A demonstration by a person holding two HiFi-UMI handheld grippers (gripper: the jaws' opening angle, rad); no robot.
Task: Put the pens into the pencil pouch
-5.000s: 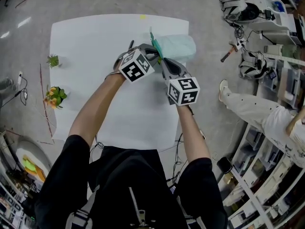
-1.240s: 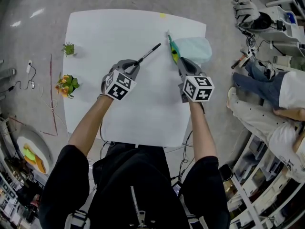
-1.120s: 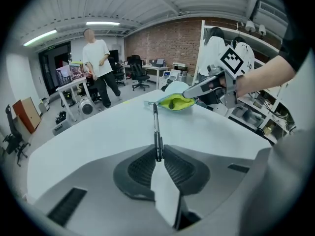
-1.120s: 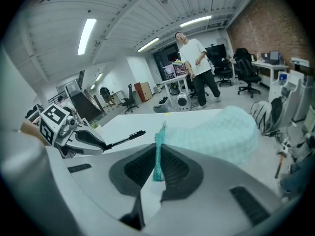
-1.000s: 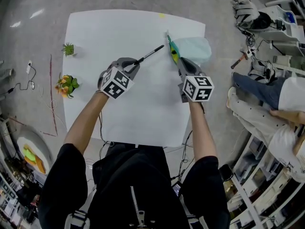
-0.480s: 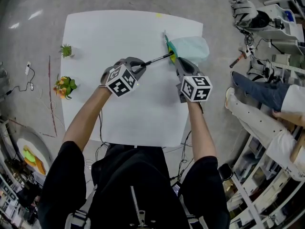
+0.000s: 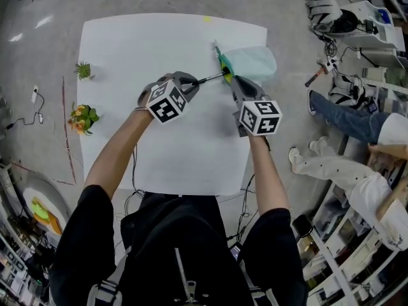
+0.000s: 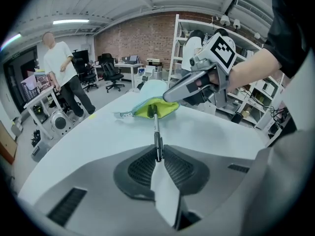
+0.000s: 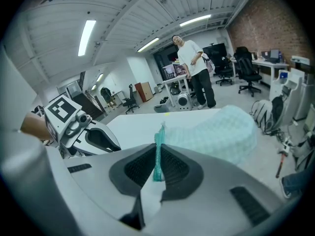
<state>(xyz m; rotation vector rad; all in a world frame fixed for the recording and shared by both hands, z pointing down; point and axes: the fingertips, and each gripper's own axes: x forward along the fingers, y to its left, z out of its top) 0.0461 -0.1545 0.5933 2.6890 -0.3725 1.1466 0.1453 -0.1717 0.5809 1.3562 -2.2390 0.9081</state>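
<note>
Black pen [image 8: 156, 132]: clamped by its rear end in my left jaws, with the barrel pointing away from me and the tip at the open mouth of the pouch, against the yellow-green lining.
Pencil pouch [image 7: 252, 61]: mint green, lying at the far right edge of the counter, its mouth turned toward the pen.
Zipper edge [image 9: 158, 151]: teal strip of the pouch mouth, pinched upright in my right jaws.
Left gripper [image 8: 157, 154]: jaws narrow, closed on the pen.
Right gripper [image 9: 157, 170]: jaws narrow, closed on the zipper edge, just beside the left gripper.
Counter [image 7: 140, 50]: white, bare around the pouch.
Plants [image 7: 82, 70]: two small ones at the counter's left edge, well apart from the pouch.
</note>
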